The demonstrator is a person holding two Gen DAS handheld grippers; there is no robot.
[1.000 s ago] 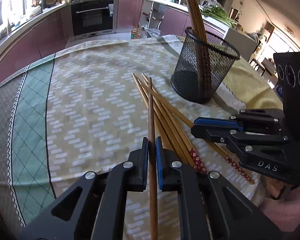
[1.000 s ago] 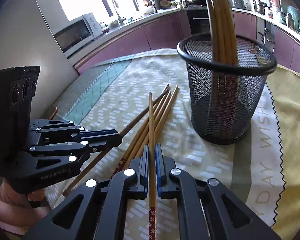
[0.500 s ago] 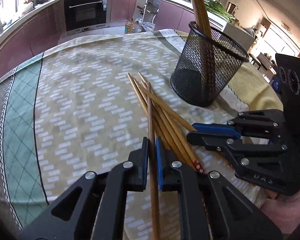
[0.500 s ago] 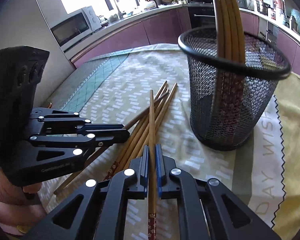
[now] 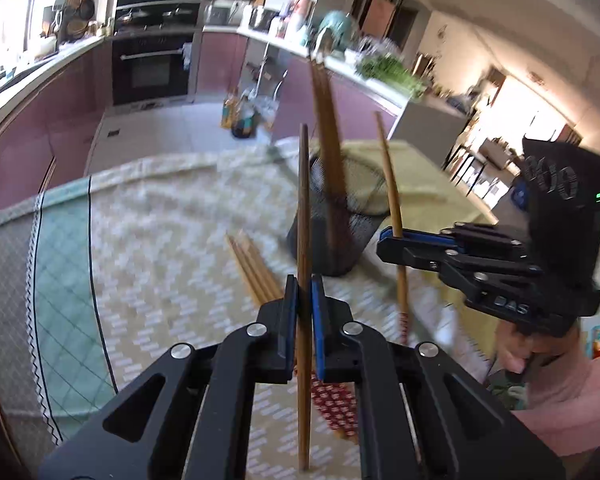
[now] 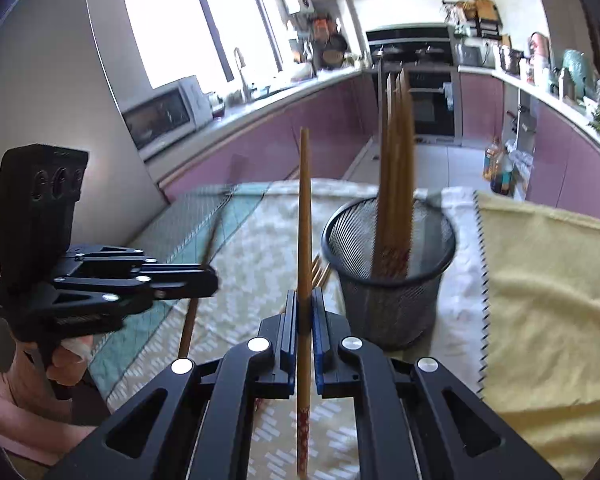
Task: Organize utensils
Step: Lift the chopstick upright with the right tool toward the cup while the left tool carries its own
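Carrying: each gripper pinches one chopstick, jaws pressed onto the shaft — left gripper [image 5: 303, 300] on a darker chopstick [image 5: 303, 208], right gripper [image 6: 305, 312] on a paler chopstick [image 6: 305, 216] with a red patterned end below the jaws
Landmark: black mesh holder [image 6: 392, 280] on the tablecloth [image 6: 252, 248], upright, with a bundle of chopsticks [image 6: 396, 168] already standing in it
Loose pile [image 5: 256, 268]: more chopsticks lie flat on the cloth just beside the holder's base, on the grippers' side
Step in hand: judged as bringing both sticks over the holder's rim and dropping them in
Doing it well: tilt each stick near upright, lower end over the open part of the rim, one hand at a time — release only once the tip is inside
Edges: the standing bundle leans across the mouth, so the free gap is beside it; a stick striking the rim could tip the light holder
Open room: bare cloth lies all round the holder; the grippers are close to each other, so keep them from crossing
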